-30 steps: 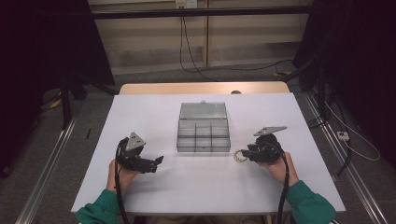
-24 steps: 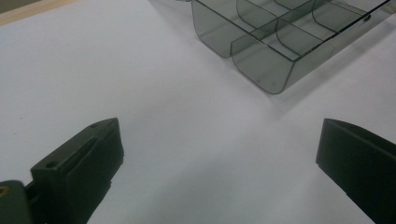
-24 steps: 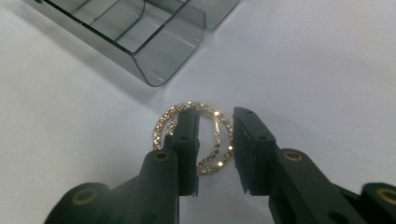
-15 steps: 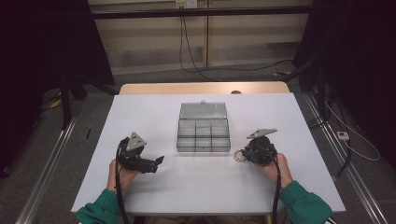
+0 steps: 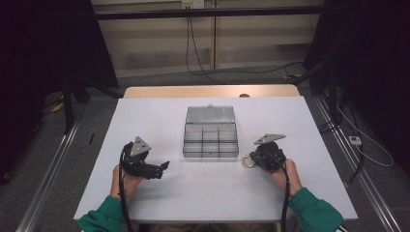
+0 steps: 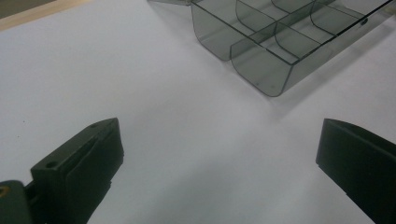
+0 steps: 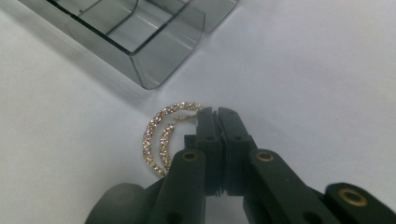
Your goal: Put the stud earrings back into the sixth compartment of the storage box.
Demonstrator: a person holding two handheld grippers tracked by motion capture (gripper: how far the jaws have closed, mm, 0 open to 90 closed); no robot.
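Smoked clear plastic makes up the box [image 5: 211, 137] we see at the middle of the white table [image 5: 193, 193], its lid laid open on the far side and its compartments divided by thin walls. In the high view our left gripper [image 5: 162, 166] rests on the table to the near left of the box, well apart from it. In the left gripper view its jaws stand wide apart with bare table between them, and the box's near corner [image 6: 275, 51] lies ahead.

Our right gripper [image 5: 250, 160] sits just beside the box's near right corner. In the right gripper view its jaws are pressed together at the tips [image 7: 217, 114], and they pinch the edge of a glittering gold hoop [image 7: 161, 135] that lies on the table. The hoop looks doubled, one ring inside another. It lies close to the box's corner wall [image 7: 159, 60] without touching it.
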